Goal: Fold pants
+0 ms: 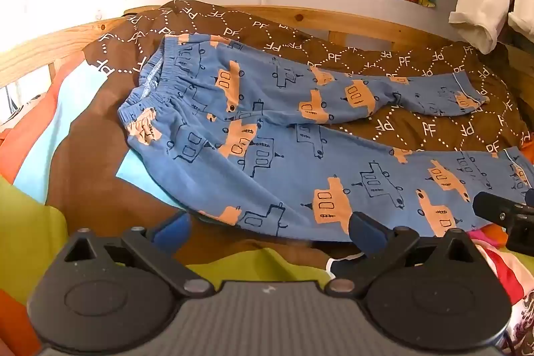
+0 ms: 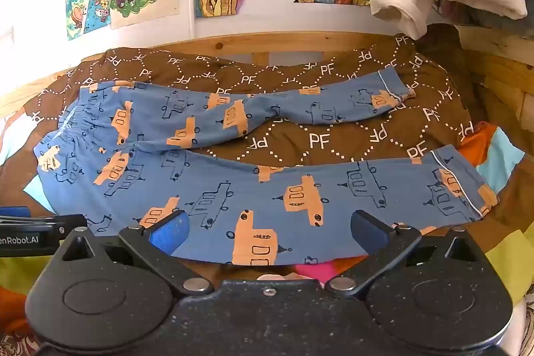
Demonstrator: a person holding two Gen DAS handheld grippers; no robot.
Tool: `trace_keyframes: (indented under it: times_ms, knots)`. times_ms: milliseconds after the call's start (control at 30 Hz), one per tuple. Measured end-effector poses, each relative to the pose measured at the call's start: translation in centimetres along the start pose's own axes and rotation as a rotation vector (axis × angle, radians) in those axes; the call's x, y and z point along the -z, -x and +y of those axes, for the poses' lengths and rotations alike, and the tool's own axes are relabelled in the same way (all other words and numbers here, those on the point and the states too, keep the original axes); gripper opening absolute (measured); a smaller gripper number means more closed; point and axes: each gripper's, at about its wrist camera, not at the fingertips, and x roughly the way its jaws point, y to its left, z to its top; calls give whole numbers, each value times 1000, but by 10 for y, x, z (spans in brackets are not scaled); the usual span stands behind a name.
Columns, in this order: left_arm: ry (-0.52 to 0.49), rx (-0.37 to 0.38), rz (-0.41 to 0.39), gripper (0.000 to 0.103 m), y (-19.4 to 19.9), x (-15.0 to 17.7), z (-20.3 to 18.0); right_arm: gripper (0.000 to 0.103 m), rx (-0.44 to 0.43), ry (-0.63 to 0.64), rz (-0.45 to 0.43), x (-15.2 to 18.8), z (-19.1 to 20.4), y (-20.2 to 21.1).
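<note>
Left gripper (image 1: 268, 227) spread wide, empty, at near edge of near leg. Right gripper (image 2: 268, 231) likewise agape over same hem edge, nothing held. Risk: pinching brown PF quilt (image 2: 318, 140) along with cloth; uneven lift skews fold. Blue pajama pants (image 2: 213, 186), truck print, lie unfolded on quilt, legs splayed, waistband left, far leg rumpled.

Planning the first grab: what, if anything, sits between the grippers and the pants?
Nothing visible. The left gripper and right gripper both hover open at the near edge of the pants.
</note>
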Motion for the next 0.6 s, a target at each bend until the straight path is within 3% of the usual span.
trace_keyframes:
  times_ms: [600]
  knots:
    - [-8,0,-5,103,1,-1,0,102,2,-2,-3,0,0,0]
